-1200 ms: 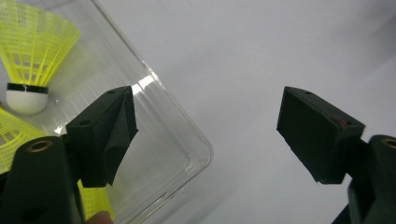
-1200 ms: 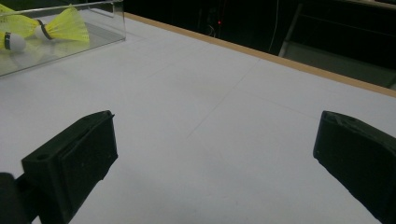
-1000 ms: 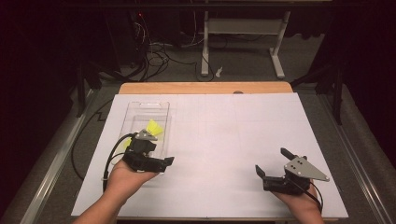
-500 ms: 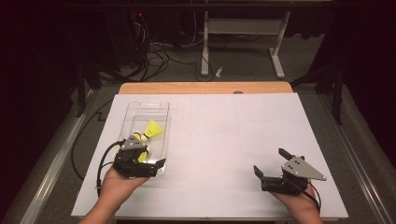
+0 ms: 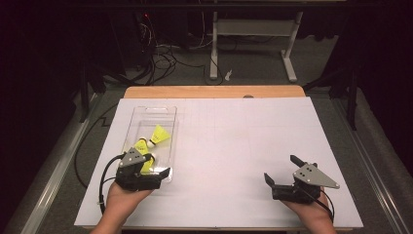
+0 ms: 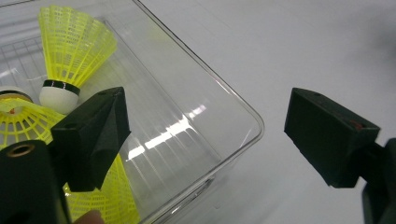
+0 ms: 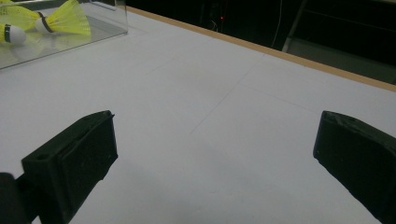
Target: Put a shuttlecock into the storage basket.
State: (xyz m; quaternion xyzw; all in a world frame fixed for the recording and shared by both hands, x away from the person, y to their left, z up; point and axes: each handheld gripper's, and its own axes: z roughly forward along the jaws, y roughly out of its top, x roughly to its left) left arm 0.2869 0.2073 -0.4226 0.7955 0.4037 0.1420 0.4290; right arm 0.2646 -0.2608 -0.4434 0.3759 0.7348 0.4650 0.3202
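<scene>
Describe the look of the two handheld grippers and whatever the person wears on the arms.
Both grippers are black, blocky tools with two chunky black jaws. The left gripper and the right gripper each carry a grey three-cornered plate with small dark dots on top. A thin black cable loops from the left one, another trails from the right. The forearms are bare: no sleeves or gloves can be seen.

A lab or test room: a white-covered table point(image 5: 234, 146) in darkness (loose cables point(image 5: 165, 53) on the floor behind).
</scene>
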